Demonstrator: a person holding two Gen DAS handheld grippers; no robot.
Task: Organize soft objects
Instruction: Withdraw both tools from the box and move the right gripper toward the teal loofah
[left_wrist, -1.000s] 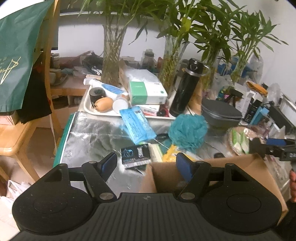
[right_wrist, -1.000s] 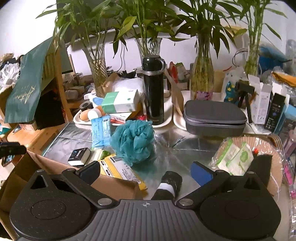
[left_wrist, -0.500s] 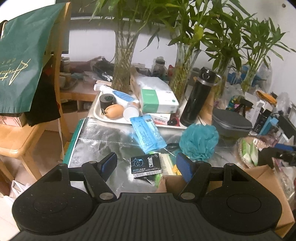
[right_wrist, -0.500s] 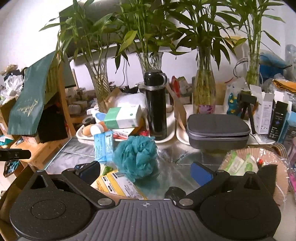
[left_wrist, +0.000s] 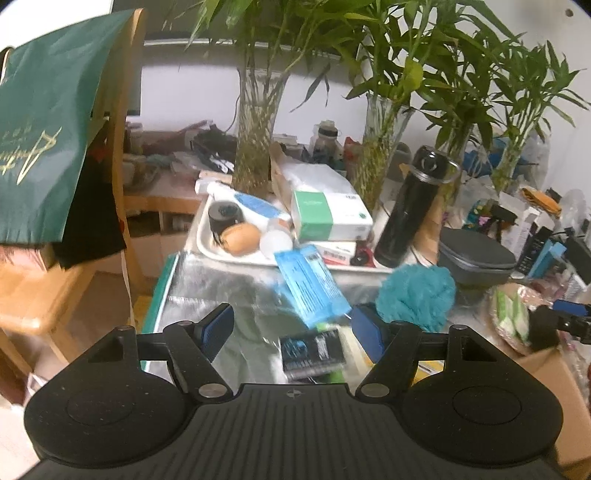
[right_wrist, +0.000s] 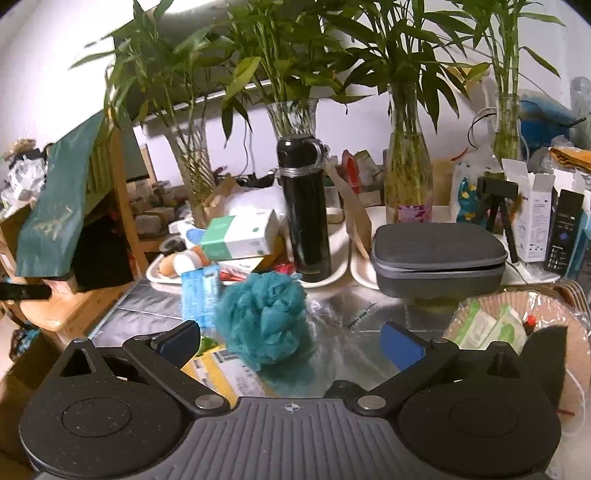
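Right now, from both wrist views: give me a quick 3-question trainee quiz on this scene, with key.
1. True or false: the right gripper is shut on the teal bath pouf.
2. Multiple choice: the black flask stands A) upright on a white tray, B) lying on the foil-covered table, C) inside the cardboard box.
3. Short answer: what does the left gripper hold?

Key:
1. False. The jaws are open and the pouf sits on the table ahead of them.
2. A.
3. Nothing. The jaws are open above the table.
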